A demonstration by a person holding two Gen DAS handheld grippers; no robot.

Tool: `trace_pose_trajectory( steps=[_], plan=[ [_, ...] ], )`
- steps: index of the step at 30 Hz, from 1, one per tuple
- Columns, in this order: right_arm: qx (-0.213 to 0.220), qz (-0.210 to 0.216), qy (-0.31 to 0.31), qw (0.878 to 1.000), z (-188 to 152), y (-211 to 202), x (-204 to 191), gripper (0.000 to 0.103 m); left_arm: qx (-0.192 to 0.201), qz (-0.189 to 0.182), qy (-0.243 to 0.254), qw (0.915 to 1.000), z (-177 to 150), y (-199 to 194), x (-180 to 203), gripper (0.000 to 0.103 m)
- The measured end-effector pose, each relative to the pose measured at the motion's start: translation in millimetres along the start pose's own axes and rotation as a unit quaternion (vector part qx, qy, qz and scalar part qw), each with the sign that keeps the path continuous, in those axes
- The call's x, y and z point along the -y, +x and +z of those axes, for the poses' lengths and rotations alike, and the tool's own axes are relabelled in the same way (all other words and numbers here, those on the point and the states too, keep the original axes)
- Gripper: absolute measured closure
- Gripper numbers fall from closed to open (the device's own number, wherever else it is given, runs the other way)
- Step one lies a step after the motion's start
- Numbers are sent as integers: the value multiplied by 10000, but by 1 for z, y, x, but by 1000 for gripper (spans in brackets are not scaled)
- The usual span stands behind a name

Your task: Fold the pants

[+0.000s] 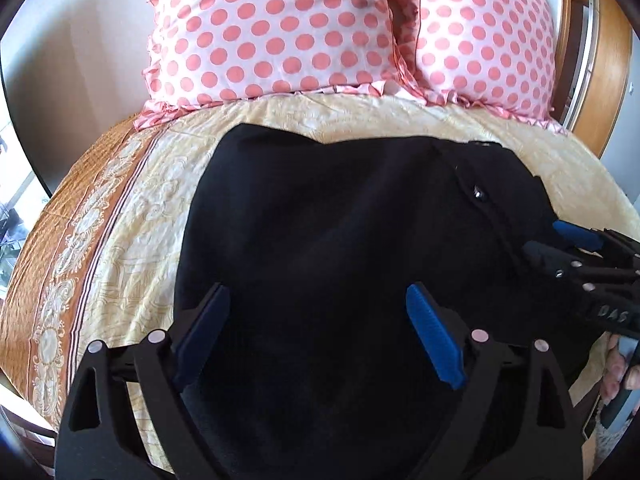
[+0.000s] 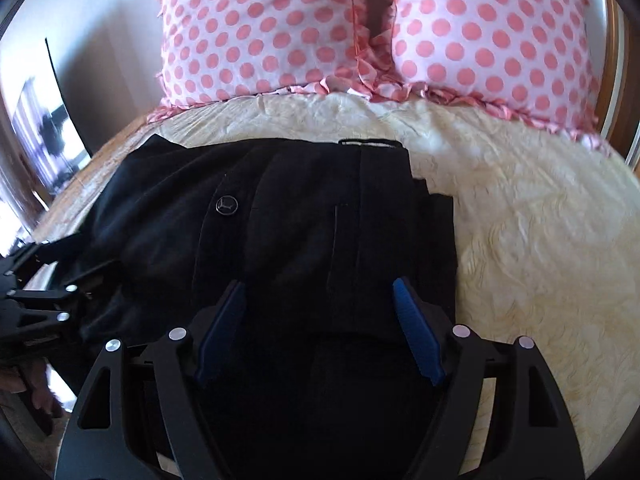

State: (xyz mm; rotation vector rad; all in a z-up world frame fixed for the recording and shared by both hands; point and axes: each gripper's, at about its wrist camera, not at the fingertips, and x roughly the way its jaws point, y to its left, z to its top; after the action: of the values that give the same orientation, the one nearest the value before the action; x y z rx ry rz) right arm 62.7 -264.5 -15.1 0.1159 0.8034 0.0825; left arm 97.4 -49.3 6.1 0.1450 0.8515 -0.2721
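Black pants [image 1: 320, 208] lie folded in a broad bundle on the cream bedspread [image 1: 152, 200], with a small round button [image 1: 477, 191] on the upper layer. My left gripper [image 1: 318, 296] hovers over the near part of the bundle, its blue pads spread wide and pinching nothing. In the right wrist view the pants [image 2: 280, 208] show the button [image 2: 226, 204] and a waistband edge at the far side. My right gripper [image 2: 319, 286] is open over the bundle's near right part. Each gripper appears in the other's view: the right gripper [image 1: 560, 240] at the pants' right edge, the left gripper [image 2: 60, 280] at their left edge.
Two pink polka-dot pillows [image 1: 272, 32] [image 2: 492, 28] stand against the headboard behind the pants. The bedspread has an orange patterned border [image 1: 52, 280] along the left edge of the bed. A wooden frame [image 1: 612, 60] rises at the far right. A hand [image 1: 616, 364] holds the right gripper's handle.
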Motion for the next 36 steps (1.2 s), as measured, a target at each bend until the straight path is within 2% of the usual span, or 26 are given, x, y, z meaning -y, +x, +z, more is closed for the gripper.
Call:
trace_pose_trajectory(
  steps=[3,6,9,12,16,19,24,28,31,33,35,36],
  plan=[
    [-57,16,-74,10000,-1,-3,0,26,-149,-337,-325,9988,0,8,-12,13],
    [-146,267,50,9995,9,-10,9,26,-55,-565,-531,9970,3,0,-22,13],
    [-32,374,520,9979,28,-19,38,25,5,-580,-729,9957,9,-9,-34,13],
    [-293,346,971,9942,48,-5,66,25,-17,-629,-850,9944,12,-14,-41,13],
    [-623,291,1070,9919,59,19,77,25,-31,-606,-775,9951,10,-19,-40,13],
    [-821,424,1151,9891,57,32,80,25,-46,-633,-743,9952,7,-20,-42,13],
    [-746,562,1167,9888,54,36,80,26,-74,-608,-808,9948,5,-18,-49,13],
    [-678,826,1026,9890,51,34,74,27,-190,-660,-956,9931,3,-12,-56,13],
    [-478,549,901,9933,51,29,71,27,-297,-758,-1139,9902,-1,-7,-63,13],
    [-125,280,554,9980,51,17,62,27,-338,-791,-1229,9887,-3,-5,-68,13],
    [-17,246,329,9992,52,12,55,28,-331,-749,-1242,9889,-3,-5,-70,13],
    [-26,311,271,9991,52,12,53,32,-318,-746,-1241,9890,-3,-5,-70,13]
  ],
)
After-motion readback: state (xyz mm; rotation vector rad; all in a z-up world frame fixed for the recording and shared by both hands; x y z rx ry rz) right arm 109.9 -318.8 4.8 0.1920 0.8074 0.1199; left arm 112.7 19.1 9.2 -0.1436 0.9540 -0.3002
